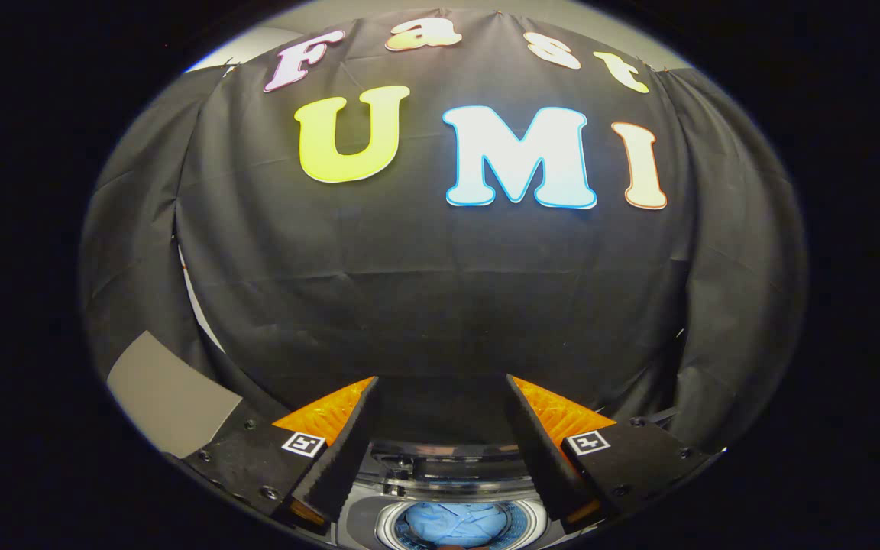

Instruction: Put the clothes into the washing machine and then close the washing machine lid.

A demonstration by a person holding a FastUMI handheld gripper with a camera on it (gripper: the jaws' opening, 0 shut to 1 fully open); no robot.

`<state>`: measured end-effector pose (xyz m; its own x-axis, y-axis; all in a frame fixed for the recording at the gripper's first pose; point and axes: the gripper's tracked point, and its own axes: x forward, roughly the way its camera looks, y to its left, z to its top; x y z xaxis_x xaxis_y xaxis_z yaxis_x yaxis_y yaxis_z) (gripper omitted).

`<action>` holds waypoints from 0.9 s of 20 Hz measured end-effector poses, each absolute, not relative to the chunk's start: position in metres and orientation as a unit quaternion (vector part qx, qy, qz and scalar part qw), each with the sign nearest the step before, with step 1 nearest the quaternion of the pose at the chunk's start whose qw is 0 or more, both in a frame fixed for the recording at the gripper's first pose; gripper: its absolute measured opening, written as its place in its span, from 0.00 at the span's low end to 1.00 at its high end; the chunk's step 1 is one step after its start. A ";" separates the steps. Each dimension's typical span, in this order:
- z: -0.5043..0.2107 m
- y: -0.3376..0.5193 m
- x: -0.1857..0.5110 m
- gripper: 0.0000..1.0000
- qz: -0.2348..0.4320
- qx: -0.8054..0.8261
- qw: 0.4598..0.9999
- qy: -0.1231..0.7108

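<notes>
Black cloth wall fills the background. Gripper (440, 428) hangs wide open, its 2 fingers holding nothing. Light blue clothes (459, 525) already sit in the small silver washing machine's (440, 489) drum (lid looks open), so closing it comes next, I'd guess.

No legible text; just small square marker tags on tongs (441, 382).

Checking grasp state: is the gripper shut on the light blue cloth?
No: the gripper is open, its fingers spread with nothing between them, and the light blue cloth lies in the washing machine's round drum below.
</notes>
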<state>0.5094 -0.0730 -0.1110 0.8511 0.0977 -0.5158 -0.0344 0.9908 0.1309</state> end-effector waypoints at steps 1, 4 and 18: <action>-0.118 -0.072 0.514 0.99 0.032 0.055 0.959 0.276; -0.138 -0.076 0.521 0.99 0.026 0.043 0.954 0.297; -0.161 -0.079 0.505 1.00 0.026 0.057 0.950 0.307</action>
<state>0.5045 -0.0788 -0.1612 0.8104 0.0843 -0.5798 -0.0148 0.9922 0.1235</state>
